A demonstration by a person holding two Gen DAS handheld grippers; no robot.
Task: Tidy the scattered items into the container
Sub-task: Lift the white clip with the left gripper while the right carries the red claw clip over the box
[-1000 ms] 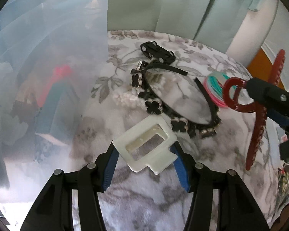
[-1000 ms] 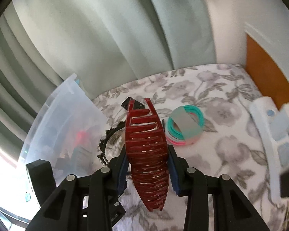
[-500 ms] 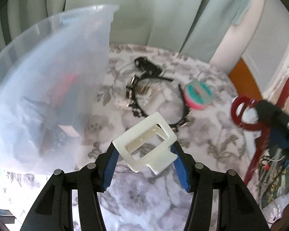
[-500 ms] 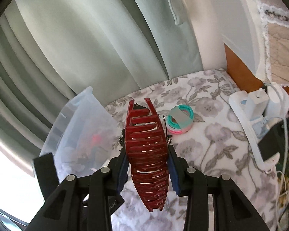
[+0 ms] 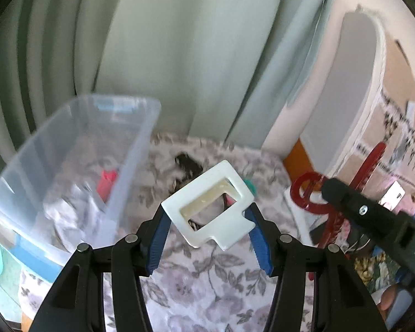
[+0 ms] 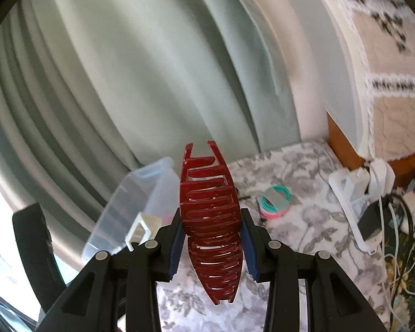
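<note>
1. The clear plastic container [image 5: 77,163] stands at the left of the floral-clothed table [image 5: 207,285], open at the top, with a red thing and some crumpled pale stuff already inside. The step in hand, as I judge it, is the carry: both loads are up in the air, neither yet over the container's mouth.
2. The right tongs [image 6: 211,233] are clamped on a long dark-red hair claw [image 6: 210,215], its teeth pointing away from the camera.
3. The left tongs [image 5: 207,221] grip a flat white frame-shaped clip [image 5: 210,204] by its two side edges.
4. Left on the table: a black headband and clip [image 5: 186,163], blurred, and a bundle of teal and pink hair ties [image 6: 275,197].
5. Next, each load wants swinging left until it hangs above the open container, then the tongs spread to drop it; the long claw should clear the near wall first.
6. Against a second ago: both tongs hang higher and look less steeply down, so the container shows whole and the table items look small. The grips are unchanged.
</note>
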